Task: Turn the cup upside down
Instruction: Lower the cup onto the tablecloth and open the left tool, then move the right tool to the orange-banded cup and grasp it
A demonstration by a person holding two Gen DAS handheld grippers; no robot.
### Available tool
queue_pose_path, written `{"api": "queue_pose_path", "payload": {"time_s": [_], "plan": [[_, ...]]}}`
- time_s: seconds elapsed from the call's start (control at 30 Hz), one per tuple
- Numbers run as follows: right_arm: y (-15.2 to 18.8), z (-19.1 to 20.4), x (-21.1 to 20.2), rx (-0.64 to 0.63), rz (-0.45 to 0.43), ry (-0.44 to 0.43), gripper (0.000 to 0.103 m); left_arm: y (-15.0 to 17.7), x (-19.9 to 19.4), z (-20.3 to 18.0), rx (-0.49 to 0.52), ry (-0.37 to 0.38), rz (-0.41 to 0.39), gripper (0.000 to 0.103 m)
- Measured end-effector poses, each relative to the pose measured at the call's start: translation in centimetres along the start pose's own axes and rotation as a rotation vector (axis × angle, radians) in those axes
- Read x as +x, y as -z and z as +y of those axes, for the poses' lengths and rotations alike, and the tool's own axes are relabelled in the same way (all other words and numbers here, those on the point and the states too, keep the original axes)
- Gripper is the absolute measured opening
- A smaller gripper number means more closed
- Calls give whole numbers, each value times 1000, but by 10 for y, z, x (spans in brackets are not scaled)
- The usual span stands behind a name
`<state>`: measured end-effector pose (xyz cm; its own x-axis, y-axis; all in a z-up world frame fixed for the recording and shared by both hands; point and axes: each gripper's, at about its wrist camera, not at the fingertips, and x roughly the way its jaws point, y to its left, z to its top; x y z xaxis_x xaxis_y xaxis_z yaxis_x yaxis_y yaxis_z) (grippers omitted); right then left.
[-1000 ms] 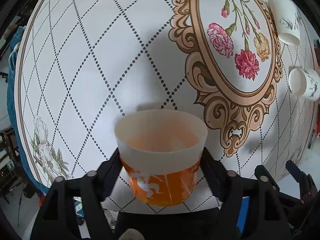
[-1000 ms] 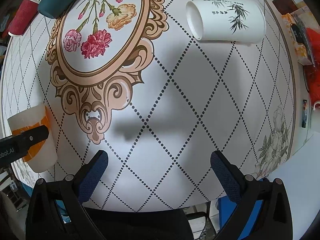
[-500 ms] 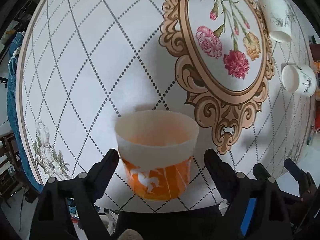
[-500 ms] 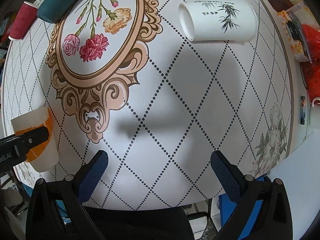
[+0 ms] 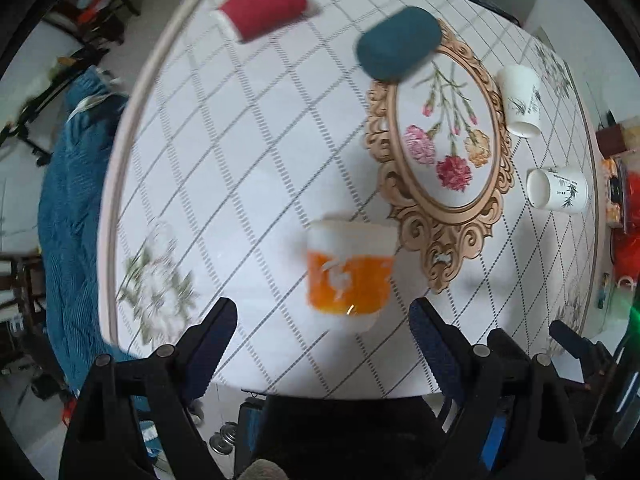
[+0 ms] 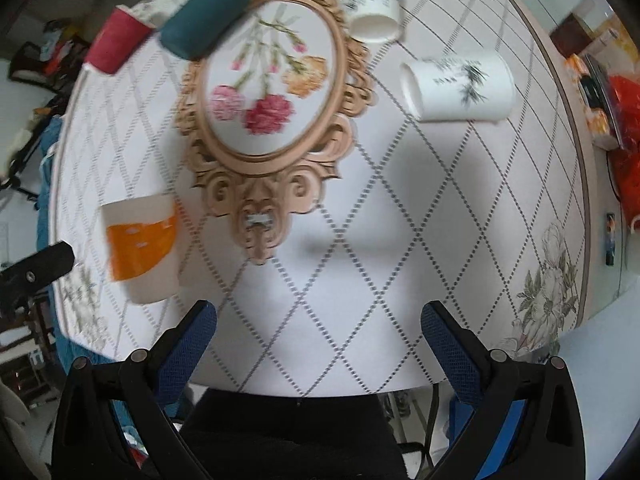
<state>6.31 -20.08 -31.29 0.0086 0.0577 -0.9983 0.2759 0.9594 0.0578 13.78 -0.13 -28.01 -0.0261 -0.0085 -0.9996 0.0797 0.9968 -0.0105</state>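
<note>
An orange and white paper cup [image 5: 349, 272] stands on the patterned table [image 5: 248, 152] near its front edge; it also shows in the right wrist view [image 6: 140, 246], wider end toward the far side. My left gripper [image 5: 322, 326] is open and empty, pulled back from the cup with its jaws well apart on either side. My right gripper [image 6: 318, 330] is open and empty over the front middle of the table, to the right of the cup.
A red cup [image 5: 266, 4] and a dark teal cup [image 5: 398, 42] lie on their sides at the back. Two white cups with bamboo print [image 5: 520, 100] [image 5: 558, 192] lie at the right. Red and orange clutter [image 6: 628, 128] sits off the right edge.
My left gripper opened, let go of the orange cup and pulled back from it. The cup stays standing on the table. My right gripper also drew back, still open.
</note>
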Motion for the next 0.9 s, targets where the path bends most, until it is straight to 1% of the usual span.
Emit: {"api": "queue_pose_path", "payload": {"time_s": [0.07, 0.17, 0.23, 0.4, 0.47, 0.63, 0.8, 0.9], "plan": [[3, 9, -8, -28, -11, -25, 103, 12, -3, 14, -38, -20, -9, 88], [8, 24, -7, -70, -18, -61, 103, 26, 0, 36, -98, -52, -15, 88], [10, 33, -8, -92, -18, -75, 103, 35, 1, 49, -131, -60, -9, 88], [12, 59, -1, -133, 8, -100, 103, 49, 11, 81, -186, -91, 5, 88], [11, 70, 2, -154, 17, -94, 103, 49, 17, 92, -199, -100, 11, 88], [2, 95, 11, -193, 45, -68, 103, 45, 36, 121, -235, -95, 38, 88], [-9, 117, 16, -240, 64, -20, 103, 36, 53, 142, -260, -57, 63, 88], [-13, 131, 16, -293, 70, 21, 103, 30, 63, 151, -261, -44, 65, 88]]}}
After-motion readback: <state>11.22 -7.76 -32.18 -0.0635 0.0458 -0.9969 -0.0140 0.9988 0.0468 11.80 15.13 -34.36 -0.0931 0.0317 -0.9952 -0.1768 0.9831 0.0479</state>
